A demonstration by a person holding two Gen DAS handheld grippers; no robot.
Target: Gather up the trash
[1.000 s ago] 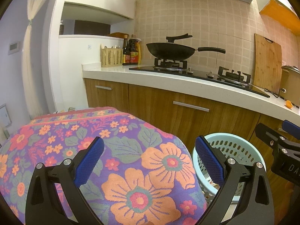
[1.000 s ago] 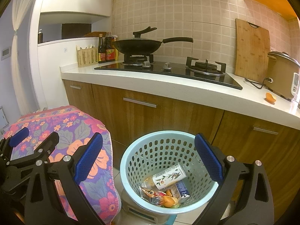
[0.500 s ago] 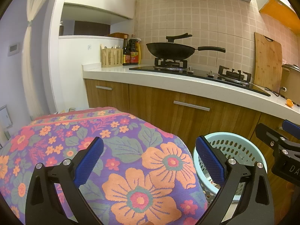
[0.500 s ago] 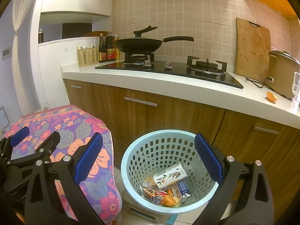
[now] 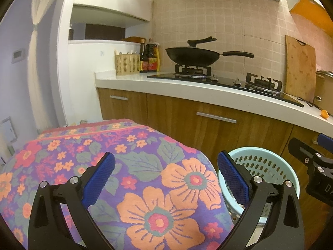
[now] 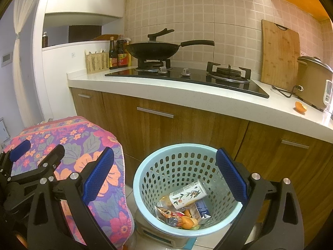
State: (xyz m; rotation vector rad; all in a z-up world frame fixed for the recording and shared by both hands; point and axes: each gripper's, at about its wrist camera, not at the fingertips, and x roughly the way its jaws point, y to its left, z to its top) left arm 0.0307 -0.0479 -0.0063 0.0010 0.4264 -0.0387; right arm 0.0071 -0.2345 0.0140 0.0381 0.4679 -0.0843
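— Beyond both pairs of fingers, what is seen?

— A kitchen counter [image 6: 208, 102] is seen running across the background, with wooden cabinets [image 6: 187, 129] below it. A black wok [image 6: 153, 50] is set on the hob's burner, far ahead of the right gripper's fingers, and a wooden cutting board [image 6: 280, 54] is leaned against the tiles further to the right. A rice cooker [image 6: 314, 81] is seen beside it.

— And closer in?

— A floral cloth [image 5: 135, 177] is spread under and ahead of the left gripper [image 5: 165, 179], whose blue-padded fingers are held wide apart with nothing between them. The right gripper [image 6: 164, 177] is likewise released and empty. Between and just below its fingertips, a light blue perforated basket [image 6: 158, 156] is framed, standing on the floor against the cabinets, just beside the cloth's edge.

— Where is the trash found?

— Most of it is gathered at the bottom of the basket: a printed bottle [image 6: 187, 193] is laid tilted on top, with a snack wrapper [image 6: 168, 213], a small blue carton [image 6: 203, 207] and orange peel scraps [image 6: 187, 221] beneath it. One piece of orange peel [image 6: 300, 106] is left on the counter, well beyond the right finger, near the rice cooker.
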